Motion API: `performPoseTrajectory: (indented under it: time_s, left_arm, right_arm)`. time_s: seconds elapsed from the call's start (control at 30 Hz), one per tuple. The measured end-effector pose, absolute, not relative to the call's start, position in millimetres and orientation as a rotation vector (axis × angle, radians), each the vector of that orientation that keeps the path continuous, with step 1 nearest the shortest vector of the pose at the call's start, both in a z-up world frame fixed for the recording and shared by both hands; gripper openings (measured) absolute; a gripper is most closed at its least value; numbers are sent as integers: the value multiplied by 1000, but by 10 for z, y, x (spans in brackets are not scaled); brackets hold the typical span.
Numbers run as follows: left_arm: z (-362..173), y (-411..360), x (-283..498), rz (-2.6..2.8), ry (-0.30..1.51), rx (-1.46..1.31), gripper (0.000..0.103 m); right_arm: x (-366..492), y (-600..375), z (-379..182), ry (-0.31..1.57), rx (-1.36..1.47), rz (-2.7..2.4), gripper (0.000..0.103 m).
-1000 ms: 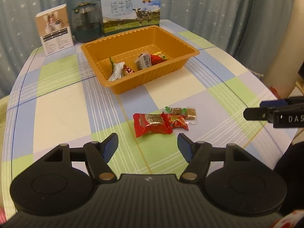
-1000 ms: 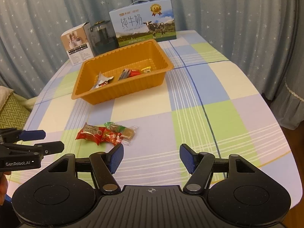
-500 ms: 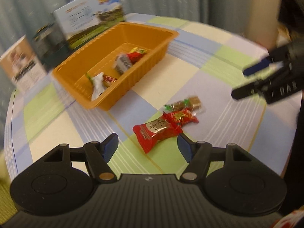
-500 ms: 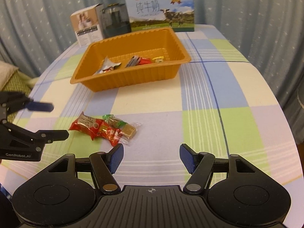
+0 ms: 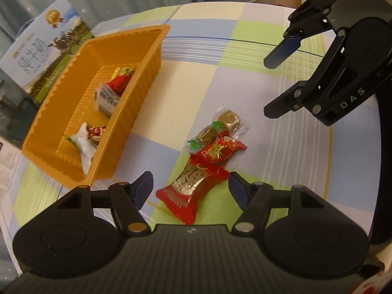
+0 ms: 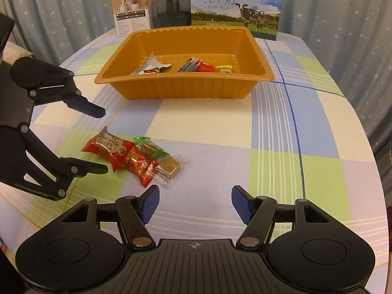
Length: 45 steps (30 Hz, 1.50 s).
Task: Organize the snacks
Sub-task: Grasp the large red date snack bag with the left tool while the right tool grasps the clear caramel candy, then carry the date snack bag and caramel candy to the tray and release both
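Both grippers have dropped closer to the loose snacks, the left gripper (image 5: 190, 187) rolling so its view tilts. It hangs wide and empty just over the big red packet (image 5: 189, 189); the right gripper (image 6: 195, 202), equally wide and empty, sits near the brown toffee (image 6: 170, 165). Several sweets already lie in the orange tray (image 6: 186, 89); four wrapped pieces remain clustered on the tabletop (image 6: 294, 132)

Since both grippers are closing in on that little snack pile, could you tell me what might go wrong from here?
The left gripper straddles the large red packet, which overlaps the smaller red candy; a grab might drag both. The right gripper hangs open near the same pile, so the two could collide.
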<state>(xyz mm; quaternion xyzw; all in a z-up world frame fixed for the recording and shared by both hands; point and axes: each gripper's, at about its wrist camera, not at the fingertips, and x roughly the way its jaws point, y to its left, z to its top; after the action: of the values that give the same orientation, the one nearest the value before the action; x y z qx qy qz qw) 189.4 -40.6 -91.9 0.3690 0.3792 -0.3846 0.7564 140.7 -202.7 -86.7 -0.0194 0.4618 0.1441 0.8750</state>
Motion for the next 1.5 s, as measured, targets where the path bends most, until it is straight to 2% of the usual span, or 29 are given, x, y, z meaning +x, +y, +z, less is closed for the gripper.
performPoseTrajectory:
  time_s: [0.23, 0.33, 0.47, 0.73, 0.83, 0.9, 1.1, 1.27, 1.3, 1.43, 1.5]
  left_arm:
    - [-1009, -454, 2024, -878, 893, 811, 54]
    - [-1046, -428, 2026, -869, 922, 781, 39]
    - [-1069, -329, 1968, -811, 958, 678, 27]
    - [-1004, -123, 1766, -567, 1007, 332, 24]
    - [-991, -113, 1678, -482, 1000, 262, 24]
    - [-992, -111, 1626, -445, 998, 211, 24]
    - [-1003, -106, 1550, -396, 979, 148, 24]
    - [-1020, -111, 1515, -373, 955, 167, 24]
    - [-1023, -116, 1508, -369, 948, 174, 24]
    - [-1042, -136, 1456, -371, 909, 216, 25]
    - [-1054, -147, 1429, -378, 895, 229, 25]
  right_arm:
    - [1444, -2036, -888, 969, -42, 306, 65]
    - [1459, -2025, -905, 971, -40, 315, 65]
    - [1499, -2004, -930, 966, -48, 333, 65]
    - [1639, -2034, -967, 958, 147, 270, 64]
    - [1680, -1971, -1017, 960, 195, 247, 42]
    - [1698, -1921, -1063, 958, 208, 228, 42]
    - [1726, -1809, -1111, 928, 224, 191, 42]
    - [1708, -1679, -1132, 920, 116, 200, 41]
    - [1697, -1672, -1136, 920, 96, 202, 40]
    - [1595, -1700, -1169, 899, 34, 204, 23]
    - [1557, -1751, -1176, 894, 52, 215, 22]
